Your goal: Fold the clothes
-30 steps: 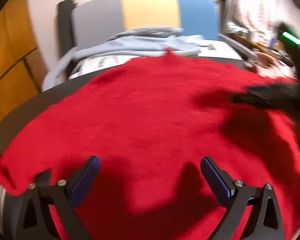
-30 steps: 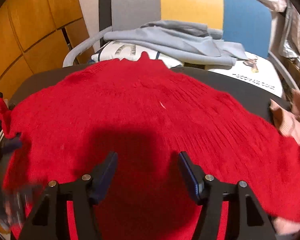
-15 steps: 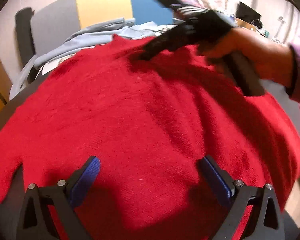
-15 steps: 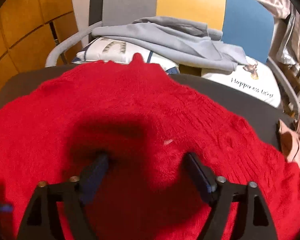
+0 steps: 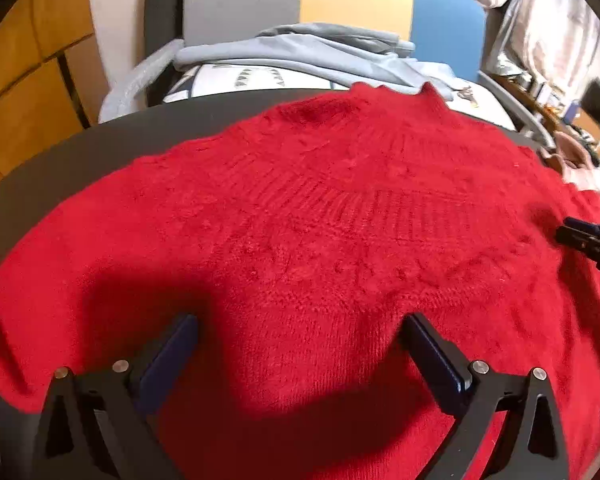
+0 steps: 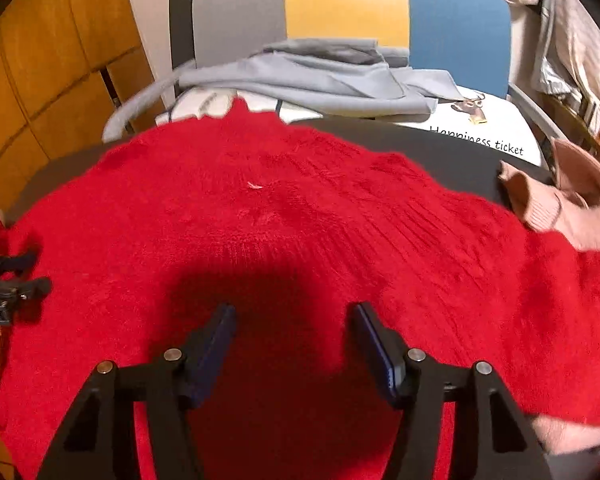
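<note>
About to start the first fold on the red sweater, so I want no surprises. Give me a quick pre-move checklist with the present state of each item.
1. Red sweater spread flat on the dark table: ok.
2. Left hand-held gripper open, nothing pinched: ok.
3. Right hand-held gripper open over the fabric: ok.
4. Pink garment clear of the sweater: not ok, it touches the edge.
5. Sleeves laid out evenly: cannot tell.

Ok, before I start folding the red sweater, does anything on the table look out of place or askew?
One thing: a pink garment is bunched at the table's far right edge, and the red sweater overlaps it there. A small pale fleck of lint sits near the sweater's collar. Otherwise the sweater lies spread flat, undamaged.
</note>
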The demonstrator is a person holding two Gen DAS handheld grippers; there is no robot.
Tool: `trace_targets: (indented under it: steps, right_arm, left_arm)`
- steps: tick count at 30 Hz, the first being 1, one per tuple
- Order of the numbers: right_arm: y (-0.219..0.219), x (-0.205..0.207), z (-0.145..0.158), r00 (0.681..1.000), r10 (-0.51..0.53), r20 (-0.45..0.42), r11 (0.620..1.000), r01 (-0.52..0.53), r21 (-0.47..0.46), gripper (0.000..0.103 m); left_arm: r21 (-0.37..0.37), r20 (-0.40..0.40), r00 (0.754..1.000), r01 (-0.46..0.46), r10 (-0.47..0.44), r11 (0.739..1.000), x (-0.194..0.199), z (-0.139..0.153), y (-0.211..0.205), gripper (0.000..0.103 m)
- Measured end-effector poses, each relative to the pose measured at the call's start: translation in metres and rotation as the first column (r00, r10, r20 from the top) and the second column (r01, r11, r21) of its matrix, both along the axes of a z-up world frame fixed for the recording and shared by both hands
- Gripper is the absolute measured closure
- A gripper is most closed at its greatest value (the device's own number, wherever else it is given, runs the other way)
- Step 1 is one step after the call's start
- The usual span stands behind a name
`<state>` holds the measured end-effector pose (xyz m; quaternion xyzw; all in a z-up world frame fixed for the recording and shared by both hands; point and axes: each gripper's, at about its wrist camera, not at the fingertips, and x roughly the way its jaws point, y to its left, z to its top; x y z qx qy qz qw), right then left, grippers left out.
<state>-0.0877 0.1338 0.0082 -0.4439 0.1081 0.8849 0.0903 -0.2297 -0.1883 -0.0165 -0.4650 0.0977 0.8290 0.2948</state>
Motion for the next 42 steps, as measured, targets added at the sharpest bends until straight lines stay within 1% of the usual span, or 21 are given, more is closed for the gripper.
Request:
trace_targets:
  steps: [3, 4, 6, 8, 10, 13, 14, 15, 17, 19, 25, 26, 27, 29, 30, 31, 33, 35, 38, 41, 42]
  right_arm:
    - [0.020, 0.044, 0.014, 0.990, -0.130, -0.062, 0.990, 0.126, -0.069, 0.040]
    - [0.033, 0.062, 0.018, 0.979, -0.190, -0.078, 0.979, 0.183, -0.090, 0.039]
    - [0.066, 0.098, 0.025, 0.940, -0.328, -0.097, 0.943, 0.318, -0.098, 0.039]
    - [0.101, 0.135, 0.034, 0.880, -0.462, -0.112, 0.886, 0.453, -0.094, 0.038]
    - [0.134, 0.170, 0.044, 0.804, -0.581, -0.127, 0.814, 0.576, -0.077, 0.038]
    - [0.180, 0.222, 0.060, 0.663, -0.732, -0.156, 0.678, 0.731, -0.077, 0.036]
    - [0.194, 0.236, 0.063, 0.620, -0.767, -0.162, 0.637, 0.766, -0.082, 0.035]
    - [0.207, 0.246, 0.064, 0.586, -0.795, -0.158, 0.602, 0.793, -0.093, 0.035]
    - [0.232, 0.264, 0.061, 0.519, -0.844, -0.132, 0.534, 0.836, -0.128, 0.034]
    - [0.252, 0.274, 0.055, 0.474, -0.874, -0.105, 0.485, 0.857, -0.171, 0.034]
    - [0.289, 0.287, 0.038, 0.375, -0.925, -0.060, 0.375, 0.877, -0.299, 0.034]
    - [0.293, 0.288, 0.035, 0.364, -0.930, -0.056, 0.362, 0.876, -0.320, 0.039]
    - [0.295, 0.288, 0.033, 0.356, -0.933, -0.054, 0.353, 0.872, -0.339, 0.045]
    - [0.296, 0.285, 0.030, 0.357, -0.934, -0.030, 0.343, 0.868, -0.358, 0.089]
    - [0.295, 0.283, 0.028, 0.365, -0.931, -0.022, 0.345, 0.856, -0.385, 0.093]
    - [0.292, 0.280, 0.028, 0.375, -0.927, -0.027, 0.353, 0.846, -0.400, 0.094]
    - [0.285, 0.271, 0.034, 0.399, -0.915, -0.063, 0.390, 0.832, -0.395, 0.095]
    - [0.266, 0.253, 0.051, 0.462, -0.879, -0.116, 0.470, 0.805, -0.362, 0.095]
    - [0.235, 0.219, 0.081, 0.556, -0.807, -0.197, 0.588, 0.729, -0.352, 0.095]
    - [0.199, 0.168, 0.106, 0.662, -0.705, -0.254, 0.702, 0.604, -0.378, 0.095]
    - [0.188, 0.152, 0.114, 0.690, -0.671, -0.270, 0.734, 0.567, -0.375, 0.095]
  left_arm:
    - [0.019, -0.006, 0.997, -0.079, 0.079, 0.997, -0.006, 0.006, -0.021, 0.000]
    - [0.016, -0.003, 0.994, -0.108, 0.108, 0.994, -0.009, 0.006, -0.027, 0.000]
    - [0.024, 0.037, 0.991, -0.133, 0.132, 0.991, -0.008, 0.004, -0.033, 0.000]
    - [0.047, 0.070, 0.988, -0.141, 0.137, 0.989, -0.001, 0.002, -0.031, 0.000]
    - [0.082, 0.084, 0.987, -0.142, 0.135, 0.987, 0.012, 0.001, -0.025, 0.000]
    - [0.047, 0.001, 0.991, -0.136, 0.136, 0.990, 0.035, -0.002, -0.011, 0.000]
    - [0.020, -0.029, 0.990, -0.136, 0.136, 0.991, 0.040, -0.005, -0.007, 0.000]
    - [-0.012, -0.060, 0.989, -0.136, 0.135, 0.991, 0.044, -0.008, -0.004, 0.000]
    - [-0.005, -0.066, 0.988, -0.139, 0.138, 0.990, 0.043, -0.008, -0.004, 0.000]
    - [0.011, -0.052, 0.988, -0.142, 0.143, 0.990, 0.040, -0.009, -0.007, 0.000]
    - [0.007, -0.061, 0.988, -0.142, 0.142, 0.990, 0.038, -0.010, -0.006, 0.000]
    - [0.009, -0.061, 0.988, -0.142, 0.142, 0.990, 0.038, -0.009, -0.006, 0.000]
    - [0.010, -0.061, 0.988, -0.143, 0.143, 0.990, 0.038, -0.009, -0.005, 0.000]
    - [0.010, -0.060, 0.988, -0.144, 0.144, 0.990, 0.037, -0.010, -0.005, 0.000]
    - [0.010, -0.060, 0.987, -0.146, 0.146, 0.989, 0.039, -0.010, -0.004, 0.000]
    - [0.009, -0.060, 0.987, -0.149, 0.149, 0.989, 0.042, -0.009, -0.003, 0.000]
    - [0.011, -0.060, 0.987, -0.150, 0.150, 0.989, 0.041, -0.009, -0.003, 0.000]
    - [0.010, -0.059, 0.987, -0.149, 0.149, 0.989, 0.040, -0.009, -0.003, 0.000]
    - [0.003, -0.052, 0.988, -0.147, 0.147, 0.989, 0.037, -0.008, -0.003, 0.000]
    - [-0.001, -0.030, 0.989, -0.148, 0.148, 0.989, 0.035, -0.005, -0.003, 0.000]
    - [0.006, -0.013, 0.989, -0.151, 0.151, 0.989, 0.033, -0.003, -0.005, 0.000]
